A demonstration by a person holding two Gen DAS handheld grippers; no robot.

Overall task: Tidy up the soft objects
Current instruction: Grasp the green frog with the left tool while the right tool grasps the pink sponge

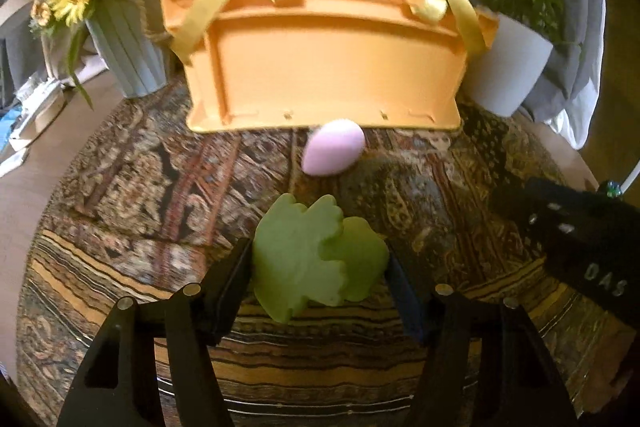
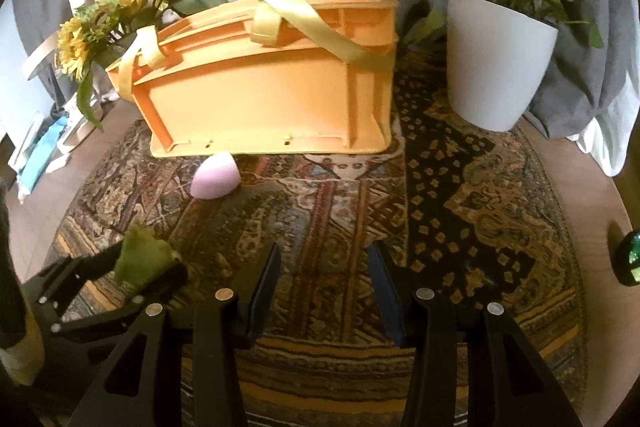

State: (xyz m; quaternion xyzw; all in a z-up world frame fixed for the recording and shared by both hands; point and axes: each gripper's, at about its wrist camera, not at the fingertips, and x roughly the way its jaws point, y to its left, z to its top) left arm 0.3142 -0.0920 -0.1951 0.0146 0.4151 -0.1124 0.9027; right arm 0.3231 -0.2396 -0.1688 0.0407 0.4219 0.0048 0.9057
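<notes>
My left gripper (image 1: 320, 263) is clamped on the green sponge (image 1: 312, 259), a lobed, leaf-like foam piece pinched flank to flank between my two fingers, its scalloped end sticking out ahead of the tips. It looks light and squashy; the sides seem slightly pressed in where the pads meet it, so I judge it needs little force and won't slip much, foam being grippy. It could bend or spring back if I squeeze near a lobe, so the thick middle is the better hold, which is about where I have it. Whether it is lifted clear of the patterned rug (image 1: 160, 195) or resting on it I cannot tell. Just ahead of my left fingertips, a little to the right, lies the pink egg-shaped sponge (image 1: 334, 146), touching or nearly touching the foot of the orange basket (image 1: 320, 67) beyond it. That one is smooth and rounded, probably light and soft too, but likely to roll or squirt out; I'd take it across its fat belly, not the pointed tip. My right gripper (image 2: 324, 267) has its fingers apart with nothing between them, only rug below. From it the pink sponge sits ahead and left, the green one further left in my other gripper. The basket has yellow ribbon handles (image 2: 320, 31) draped over its rim, which could snag a drop-in.
</notes>
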